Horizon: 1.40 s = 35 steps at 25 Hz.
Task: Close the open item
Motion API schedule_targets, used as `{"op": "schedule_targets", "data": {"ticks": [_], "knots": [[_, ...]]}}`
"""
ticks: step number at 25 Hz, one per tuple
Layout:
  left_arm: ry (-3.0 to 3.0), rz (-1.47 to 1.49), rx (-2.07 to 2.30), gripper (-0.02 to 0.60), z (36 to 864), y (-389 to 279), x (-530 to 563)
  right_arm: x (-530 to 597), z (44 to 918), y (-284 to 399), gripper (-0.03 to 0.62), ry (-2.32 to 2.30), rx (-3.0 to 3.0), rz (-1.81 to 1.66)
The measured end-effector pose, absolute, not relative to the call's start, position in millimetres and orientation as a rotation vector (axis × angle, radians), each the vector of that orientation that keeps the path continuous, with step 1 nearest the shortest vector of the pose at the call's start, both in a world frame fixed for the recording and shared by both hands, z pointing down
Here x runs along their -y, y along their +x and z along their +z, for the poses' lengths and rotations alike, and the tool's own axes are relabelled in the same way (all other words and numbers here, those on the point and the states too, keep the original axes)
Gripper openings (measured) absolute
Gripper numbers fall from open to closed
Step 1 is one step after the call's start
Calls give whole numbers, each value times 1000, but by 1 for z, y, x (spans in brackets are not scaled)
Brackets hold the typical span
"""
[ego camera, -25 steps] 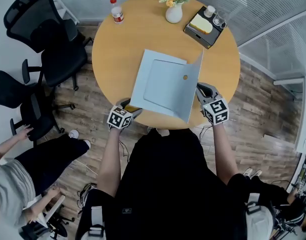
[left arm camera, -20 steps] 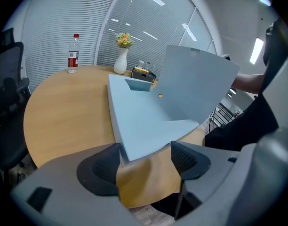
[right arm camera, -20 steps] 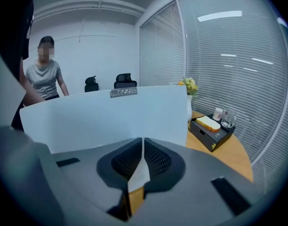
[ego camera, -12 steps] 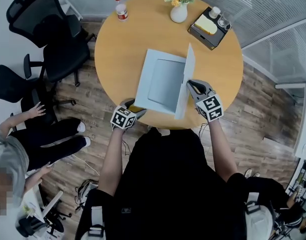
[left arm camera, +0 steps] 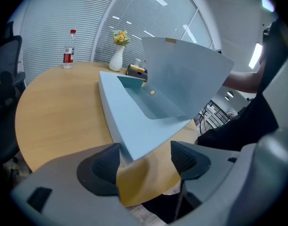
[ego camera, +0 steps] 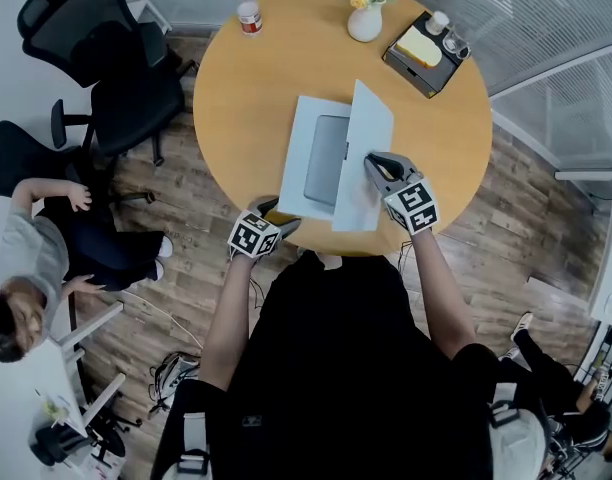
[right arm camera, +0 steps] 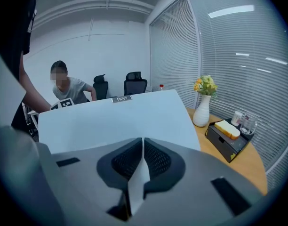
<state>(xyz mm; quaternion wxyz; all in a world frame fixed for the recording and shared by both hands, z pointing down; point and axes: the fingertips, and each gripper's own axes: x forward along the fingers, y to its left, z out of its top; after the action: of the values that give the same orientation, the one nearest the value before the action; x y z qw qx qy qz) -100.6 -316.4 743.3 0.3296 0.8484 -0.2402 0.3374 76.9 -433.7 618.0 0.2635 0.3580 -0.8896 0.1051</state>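
Observation:
A flat pale-blue case lies open on the round wooden table [ego camera: 246, 98]. Its base [ego camera: 311, 158] rests flat, with a shallow recess [left arm camera: 148, 105] inside. The cover [ego camera: 364, 158] leans leftward over the base, hinged on the right side. My right gripper [ego camera: 374, 161] is shut on the cover's near edge, and the thin sheet [right arm camera: 116, 121] is pinched between the pads [right arm camera: 142, 161]. My left gripper [ego camera: 273, 211] is at the table's near edge. Its jaws stand apart, and the base's near corner [left arm camera: 130, 140] lies between them untouched [left arm camera: 146, 161].
At the far side of the table stand a red-capped bottle [ego camera: 249, 13], a white vase of flowers [ego camera: 366, 18] and a black tray [ego camera: 423, 48] holding a yellow block and cups. Black office chairs [ego camera: 96, 58] and a seated person [ego camera: 36, 258] are to the left.
My right gripper has swung the cover leftward, from tilted out to the right, through upright, to leaning over the base. The left gripper has stayed in place.

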Motion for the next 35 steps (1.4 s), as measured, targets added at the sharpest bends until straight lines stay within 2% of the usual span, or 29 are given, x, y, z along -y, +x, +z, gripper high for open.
{"op": "schedule_targets", "data": {"ticks": [35], "knots": [[2215,922,571,330,744,-81,303,445,701,7,11,593,2251,209]]}}
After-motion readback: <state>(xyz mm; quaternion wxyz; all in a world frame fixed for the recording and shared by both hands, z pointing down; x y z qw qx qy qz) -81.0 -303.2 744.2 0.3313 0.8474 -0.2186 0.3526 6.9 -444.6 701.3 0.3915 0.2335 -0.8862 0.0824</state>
